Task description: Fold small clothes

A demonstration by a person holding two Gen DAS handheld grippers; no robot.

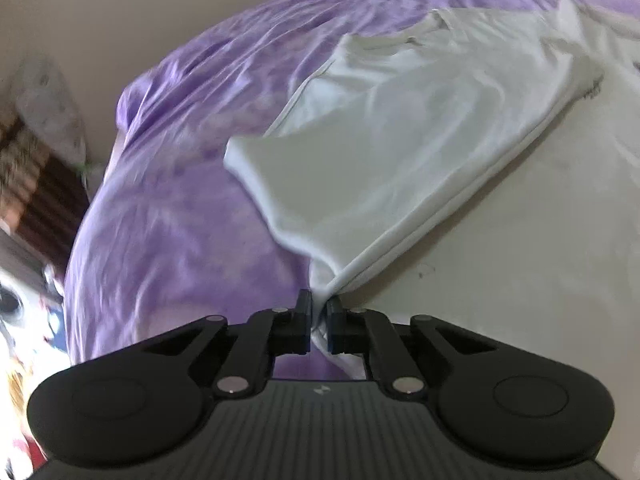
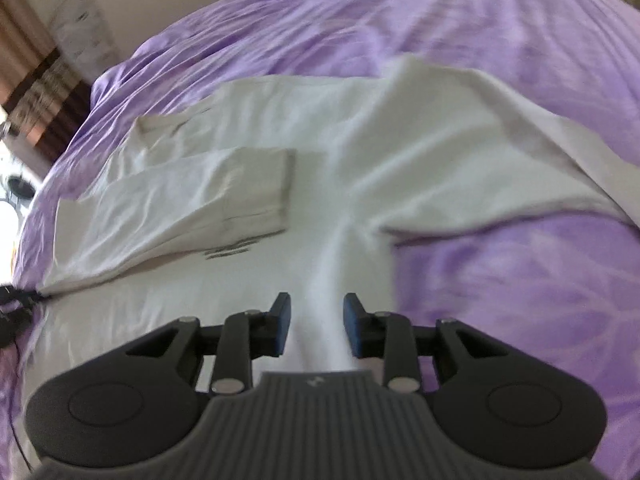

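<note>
A white T-shirt [image 2: 312,128] lies on a purple bedsheet [image 2: 500,32]. One sleeve [image 2: 224,192] is folded in over the shirt's body, above a small dark print [image 2: 232,249]. My left gripper [image 1: 319,307] is shut on the white T-shirt's [image 1: 400,152] hem corner and holds that side lifted and folded over. My right gripper [image 2: 316,322] is open, its blue pads [image 2: 285,322] either side of a raised, blurred ridge of white cloth [image 2: 332,312]. The left gripper's tips [image 2: 16,296] show at the right wrist view's far left edge.
The purple bedsheet [image 1: 180,220] covers the bed around the shirt. A cream wall [image 1: 100,20] stands behind. A brown striped curtain [image 1: 32,184] and a pale hanging item [image 1: 48,108] are at the left, beyond the bed's edge.
</note>
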